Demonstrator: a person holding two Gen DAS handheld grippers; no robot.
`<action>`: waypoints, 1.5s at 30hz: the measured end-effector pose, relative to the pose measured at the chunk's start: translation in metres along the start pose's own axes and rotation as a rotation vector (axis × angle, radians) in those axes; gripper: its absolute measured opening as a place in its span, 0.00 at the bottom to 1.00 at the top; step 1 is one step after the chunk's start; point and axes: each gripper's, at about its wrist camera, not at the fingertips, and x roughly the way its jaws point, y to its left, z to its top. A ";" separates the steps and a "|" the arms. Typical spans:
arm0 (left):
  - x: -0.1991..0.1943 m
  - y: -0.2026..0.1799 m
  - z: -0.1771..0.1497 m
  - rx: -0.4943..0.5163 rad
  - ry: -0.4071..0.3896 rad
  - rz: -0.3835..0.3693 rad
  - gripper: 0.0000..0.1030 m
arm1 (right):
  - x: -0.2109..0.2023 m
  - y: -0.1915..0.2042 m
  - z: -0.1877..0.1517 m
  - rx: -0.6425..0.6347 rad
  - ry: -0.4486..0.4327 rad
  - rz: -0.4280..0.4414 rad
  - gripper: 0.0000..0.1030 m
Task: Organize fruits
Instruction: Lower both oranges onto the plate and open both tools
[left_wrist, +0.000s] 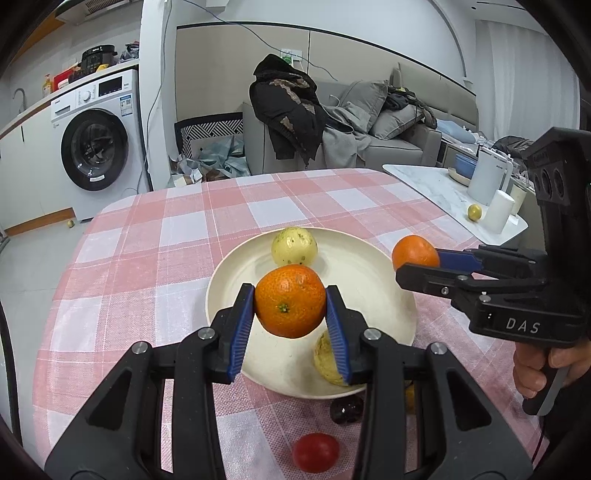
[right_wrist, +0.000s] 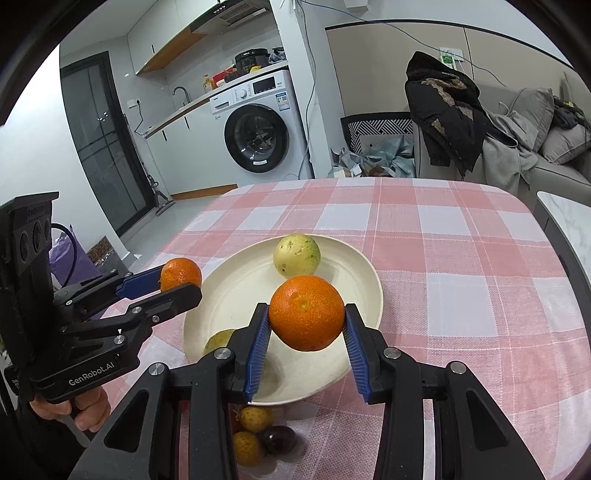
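My left gripper (left_wrist: 290, 295) is shut on an orange (left_wrist: 290, 301) and holds it above the near part of a cream plate (left_wrist: 369, 266). The right gripper (right_wrist: 306, 310) is shut on a second orange (right_wrist: 306, 312), also over the plate (right_wrist: 236, 291). Each wrist view shows the other gripper beside the plate: the right one (left_wrist: 410, 264) with its orange (left_wrist: 413, 251), the left one (right_wrist: 181, 281) with its orange (right_wrist: 181, 271). A yellow-green fruit (left_wrist: 294, 245) (right_wrist: 296, 254) lies at the plate's far side. Another yellowish fruit (left_wrist: 327, 360) (right_wrist: 218, 339) lies at the near rim, partly hidden by fingers.
On the pink checked tablecloth (left_wrist: 166, 258) in front of the plate lie a red tomato (left_wrist: 316, 452), a dark purple fruit (right_wrist: 277, 439) and two small yellow fruits (right_wrist: 255, 419). A marble side table (left_wrist: 436, 184) with a white kettle stands to the right. A person's hand (left_wrist: 532, 369) grips the right handle.
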 end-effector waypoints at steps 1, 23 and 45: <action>0.003 0.000 -0.001 -0.001 0.008 0.000 0.34 | 0.001 0.000 -0.001 0.000 0.004 -0.002 0.39; 0.033 0.004 -0.017 0.008 0.085 0.023 0.34 | 0.025 0.004 -0.013 -0.037 0.074 -0.018 0.39; 0.019 -0.003 -0.017 0.022 0.046 -0.001 0.38 | 0.025 0.004 -0.015 -0.047 0.064 -0.035 0.47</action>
